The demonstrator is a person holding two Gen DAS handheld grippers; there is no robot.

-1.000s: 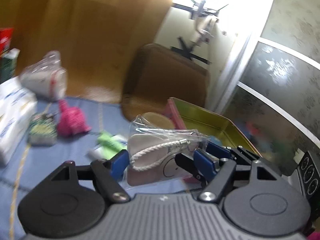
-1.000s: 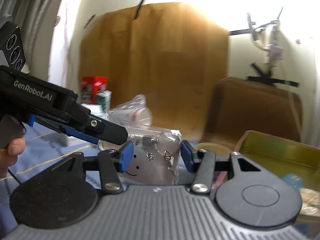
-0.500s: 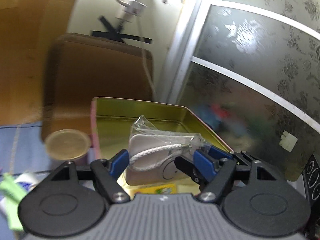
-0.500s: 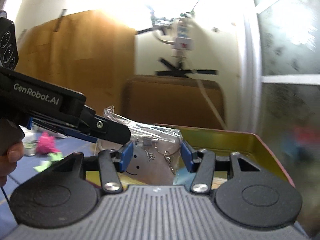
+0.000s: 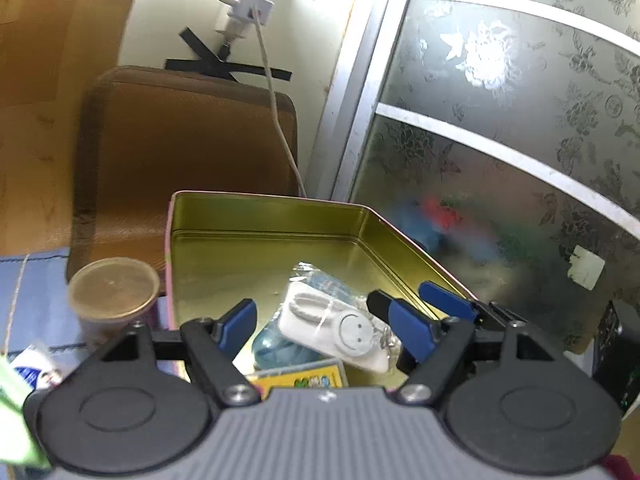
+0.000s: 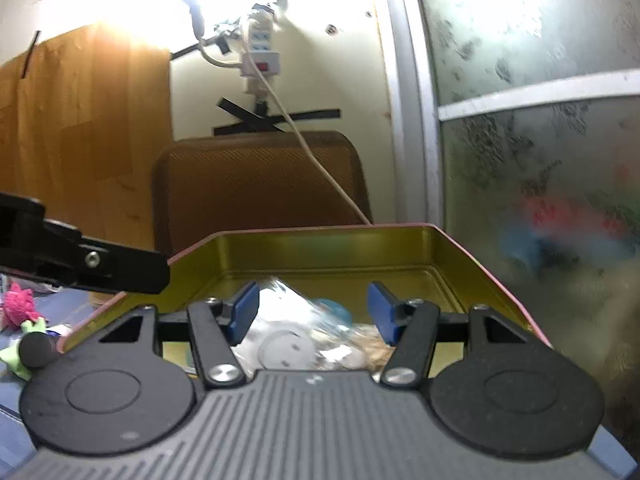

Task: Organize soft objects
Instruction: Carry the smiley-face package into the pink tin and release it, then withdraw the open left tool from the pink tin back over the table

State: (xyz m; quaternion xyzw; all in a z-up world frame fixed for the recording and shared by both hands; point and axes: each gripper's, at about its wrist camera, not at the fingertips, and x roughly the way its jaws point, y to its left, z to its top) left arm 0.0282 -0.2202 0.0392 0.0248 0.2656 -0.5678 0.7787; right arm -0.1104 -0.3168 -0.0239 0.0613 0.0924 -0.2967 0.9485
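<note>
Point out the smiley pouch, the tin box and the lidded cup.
smiley pouch point(image 5: 354, 330), left wrist view, on its smiley face.
tin box point(image 5: 260, 204), left wrist view, on its far wall.
lidded cup point(image 5: 113, 286), left wrist view, on its lid.

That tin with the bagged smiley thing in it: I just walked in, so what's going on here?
A person with a gripper in each hand is sorting soft items into the tin. The bagged smiley pouch now lies inside it, on other items. The left gripper and right gripper both hover over the pouch with jaws opening, pads clear of it. A pink plush waits on the blue cloth outside the tin.
</note>
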